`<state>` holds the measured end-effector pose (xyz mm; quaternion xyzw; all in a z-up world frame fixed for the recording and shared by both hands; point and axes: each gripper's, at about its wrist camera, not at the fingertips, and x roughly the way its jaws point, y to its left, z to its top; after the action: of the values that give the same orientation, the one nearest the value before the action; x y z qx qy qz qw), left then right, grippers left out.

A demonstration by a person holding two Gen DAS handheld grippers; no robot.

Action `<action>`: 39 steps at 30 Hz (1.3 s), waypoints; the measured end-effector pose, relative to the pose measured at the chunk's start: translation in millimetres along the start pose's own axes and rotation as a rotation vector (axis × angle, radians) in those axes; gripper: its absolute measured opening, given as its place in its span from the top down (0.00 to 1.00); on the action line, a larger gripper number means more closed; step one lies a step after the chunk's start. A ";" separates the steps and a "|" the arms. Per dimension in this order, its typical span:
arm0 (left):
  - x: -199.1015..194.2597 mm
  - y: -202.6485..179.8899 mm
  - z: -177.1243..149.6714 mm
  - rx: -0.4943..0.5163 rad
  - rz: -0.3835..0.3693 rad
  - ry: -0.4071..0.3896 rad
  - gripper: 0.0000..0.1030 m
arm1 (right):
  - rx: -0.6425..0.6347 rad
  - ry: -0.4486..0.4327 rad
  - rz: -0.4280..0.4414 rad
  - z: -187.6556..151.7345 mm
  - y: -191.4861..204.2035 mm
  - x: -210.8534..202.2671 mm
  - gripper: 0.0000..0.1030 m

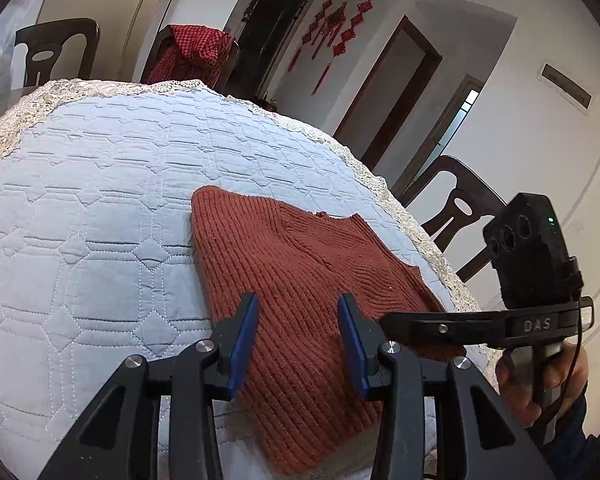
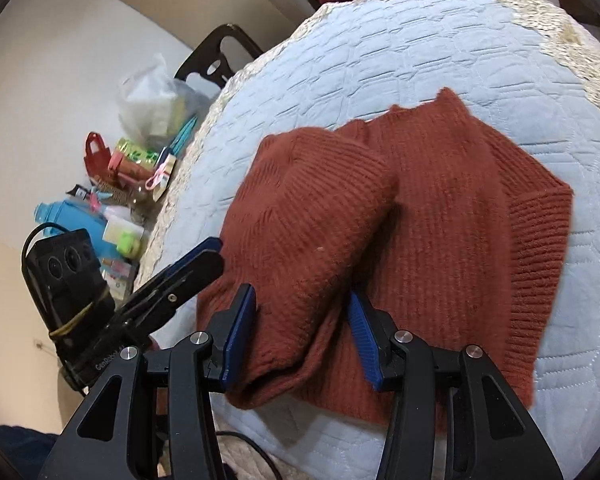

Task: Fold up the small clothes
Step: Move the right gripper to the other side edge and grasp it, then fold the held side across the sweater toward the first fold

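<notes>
Quilted blue tablecloth (image 1: 100, 184), rust sweater (image 1: 300, 280), dark chairs (image 1: 56, 52)

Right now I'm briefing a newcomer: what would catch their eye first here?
The rust-red knit sweater lies on the pale blue quilted table cover, one side folded over. The right hand-held gripper straddles that folded bulge with jaws open; the left hand-held gripper hovers open above the knit. Red knot ornaments hang on the far wall.

Soft, even indoor light fills both views, with no glare. Fisheye distortion bulges the quilted cover (image 1: 100, 184) and bends the walls toward a dark circular rim. Faint shadows lie under the sweater (image 2: 440, 220) beyond the tongs. Focus is sharp centrally, softer at the edges.
</notes>
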<state>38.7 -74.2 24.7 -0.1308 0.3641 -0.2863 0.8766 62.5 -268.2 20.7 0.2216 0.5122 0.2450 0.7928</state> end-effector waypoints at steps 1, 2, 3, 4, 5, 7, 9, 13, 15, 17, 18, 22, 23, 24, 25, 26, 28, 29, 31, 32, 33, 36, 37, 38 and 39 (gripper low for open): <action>-0.3 0.4 -0.2 0.000 -0.001 -0.001 0.58 | 0.004 0.000 -0.001 1.6 -1.4 2.1 0.54; -0.5 0.6 -0.3 0.000 -0.002 -0.001 0.58 | 0.008 -0.002 0.001 2.8 -2.2 3.5 0.54; -0.6 0.9 -0.2 -0.001 -0.004 -0.001 0.58 | 0.008 -0.006 0.006 4.5 -4.1 5.1 0.54; -0.6 1.2 -0.2 -0.001 -0.004 -0.001 0.58 | 0.007 -0.012 0.010 6.1 -5.5 6.6 0.54; -1.0 1.5 -0.6 0.000 -0.005 0.000 0.58 | 0.011 -0.018 0.010 7.3 -7.7 8.7 0.56; -0.7 1.4 0.1 0.001 -0.003 0.001 0.58 | 0.011 -0.032 0.020 6.9 -12.1 7.3 0.67; 0.0 0.7 1.8 0.004 -0.001 0.005 0.58 | 0.023 -0.049 0.055 6.1 -15.9 6.6 0.77; 2.4 -3.8 10.3 0.020 0.006 0.008 0.58 | 0.030 -0.091 0.110 4.9 -21.3 -3.1 0.84; 2.4 -11.3 16.5 0.038 0.002 -0.002 0.58 | 0.004 -0.128 0.124 8.1 -18.2 -17.0 0.85; 1.7 -20.1 19.6 0.064 -0.012 -0.014 0.58 | -0.023 -0.176 0.122 11.5 -16.3 -35.9 0.85; 2.4 -25.2 19.9 0.078 -0.023 -0.015 0.58 | -0.037 -0.201 0.106 11.4 -18.4 -47.1 0.85; 14.5 -37.1 10.8 0.111 -0.050 0.026 0.58 | -0.017 -0.231 0.036 2.6 -41.1 -64.6 0.85; 20.0 -37.5 6.7 0.116 -0.052 0.044 0.58 | -0.002 -0.227 0.016 -0.7 -48.6 -64.3 0.85; 23.4 -37.7 3.7 0.117 -0.055 0.055 0.58 | 0.016 -0.219 -0.003 -5.3 -57.1 -62.6 0.85; 24.7 -38.4 1.0 0.121 -0.056 0.055 0.58 | 0.040 -0.201 -0.020 -10.5 -67.2 -58.0 0.85; 23.9 -40.1 -0.1 0.133 -0.048 0.046 0.58 | 0.058 -0.194 -0.013 -14.7 -73.9 -54.8 0.85; 23.6 -42.5 -0.2 0.143 -0.038 0.045 0.58 | 0.061 -0.213 0.009 -16.6 -75.6 -56.0 0.85; 23.2 -41.7 0.6 0.141 -0.034 0.047 0.58 | 0.053 -0.217 0.003 -15.6 -73.4 -56.2 0.85; 22.5 -41.2 1.5 0.139 -0.031 0.050 0.58 | 0.030 -0.215 -0.016 -11.7 -67.2 -54.5 0.85; 21.3 -40.7 1.5 0.136 -0.031 0.050 0.58 | 0.017 -0.216 -0.024 -9.9 -64.5 -55.8 0.85; 20.4 -40.7 1.5 0.134 -0.031 0.051 0.58 | 0.006 -0.222 -0.017 -8.1 -61.9 -59.3 0.85; 20.0 -43.5 0.5 0.135 -0.037 0.048 0.58 | -0.019 -0.236 -0.014 -7.6 -62.7 -69.5 0.85; 21.1 -45.3 0.2 0.140 -0.038 0.048 0.58 | -0.024 -0.232 -0.021 -7.9 -64.2 -68.7 0.85; 22.2 -47.2 0.0 0.145 -0.040 0.049 0.58 | -0.017 -0.224 -0.030 -8.4 -67.9 -66.5 0.85; 23.0 -49.1 0.1 0.151 -0.041 0.050 0.58 | -0.003 -0.218 -0.033 -10.0 -73.7 -64.1 0.85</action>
<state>32.0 -127.3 33.3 -0.0647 0.3603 -0.3340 0.8686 42.5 -364.3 17.6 0.2375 0.4262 0.2071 0.8479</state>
